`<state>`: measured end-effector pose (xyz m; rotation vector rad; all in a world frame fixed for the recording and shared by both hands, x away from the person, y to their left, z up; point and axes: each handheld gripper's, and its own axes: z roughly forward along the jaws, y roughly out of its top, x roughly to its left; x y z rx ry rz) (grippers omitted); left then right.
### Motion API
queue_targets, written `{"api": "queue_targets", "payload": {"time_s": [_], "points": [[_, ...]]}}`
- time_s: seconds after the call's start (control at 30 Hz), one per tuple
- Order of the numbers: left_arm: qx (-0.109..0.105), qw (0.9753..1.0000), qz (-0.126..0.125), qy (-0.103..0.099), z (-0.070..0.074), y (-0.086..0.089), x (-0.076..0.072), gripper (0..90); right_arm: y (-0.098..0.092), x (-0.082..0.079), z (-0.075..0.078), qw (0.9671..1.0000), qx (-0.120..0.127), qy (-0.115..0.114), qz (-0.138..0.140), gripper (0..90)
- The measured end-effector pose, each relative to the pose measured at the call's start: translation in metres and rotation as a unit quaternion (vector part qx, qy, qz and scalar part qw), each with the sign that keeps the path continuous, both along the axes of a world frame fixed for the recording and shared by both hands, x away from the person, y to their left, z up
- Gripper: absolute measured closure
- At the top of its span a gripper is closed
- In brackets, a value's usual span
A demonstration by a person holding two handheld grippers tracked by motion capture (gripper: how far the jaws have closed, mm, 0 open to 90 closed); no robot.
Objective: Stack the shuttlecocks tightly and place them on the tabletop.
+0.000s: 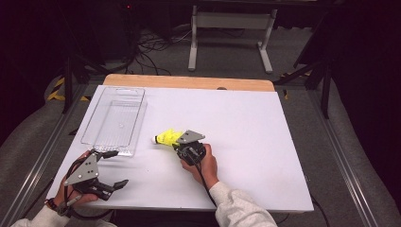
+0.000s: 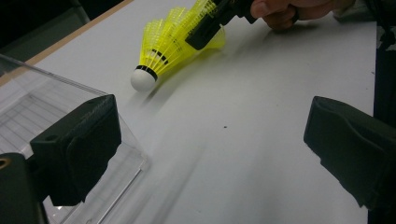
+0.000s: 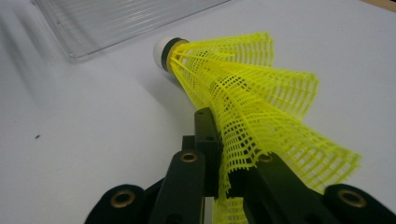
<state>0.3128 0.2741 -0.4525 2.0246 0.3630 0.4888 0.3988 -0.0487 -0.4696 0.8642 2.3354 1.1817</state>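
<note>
A: Starting from the table's left edge, what is there?

B: A clear plastic tray (image 1: 116,120), long and rectangular with ribbed walls and rounded corners, lies near the far left corner of the white table (image 1: 246,142). The tabletop is smooth and matte, with a bare wooden strip (image 1: 189,82) along its far edge.

A: And the left gripper?

B: The left gripper (image 1: 115,169) sits near the front left corner, just in front of the tray's near end. Its two black, blocky jaws stand spread wide with nothing between them. A grey three-cornered plate rides on top.

A: What does its own camera see?

B: One jaw overlaps the tray's transparent corner (image 2: 116,154); beyond, on the bare white surface, lies the shuttlecock (image 2: 173,44).

A: Describe that shuttlecock.

B: The skirt is bright yellow plastic mesh, fanned into overlapping lattice panels. The tip is a round white cork head with a black band behind it. It lies near the middle of the table (image 1: 166,138), head pointing left toward the tray.

A: How does it sit relative to the right gripper?

B: The right gripper (image 1: 182,142), held by the person's right hand (image 1: 204,163), is pinching the skirt. In the right gripper view the black jaws are pressed together on the mesh's wide end (image 3: 243,154), and the head points away from them, toward the tray's corner (image 3: 93,28).
</note>
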Motion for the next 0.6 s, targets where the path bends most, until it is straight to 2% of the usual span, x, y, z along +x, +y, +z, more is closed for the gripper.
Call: {"api": "queue_targets", "payload": {"time_s": [0.37,0.6], "points": [[-0.006,0.9999,0.008,0.002,-0.001,0.006,0.001,4.7,-0.005,0.000,0.007,0.9999,0.008,-0.006,0.007,88.5],[-0.006,0.9999,0.010,-0.002,0.000,0.007,-0.005,4.4,-0.007,-0.002,0.011,0.9998,0.008,-0.010,0.012,88.6]]}}
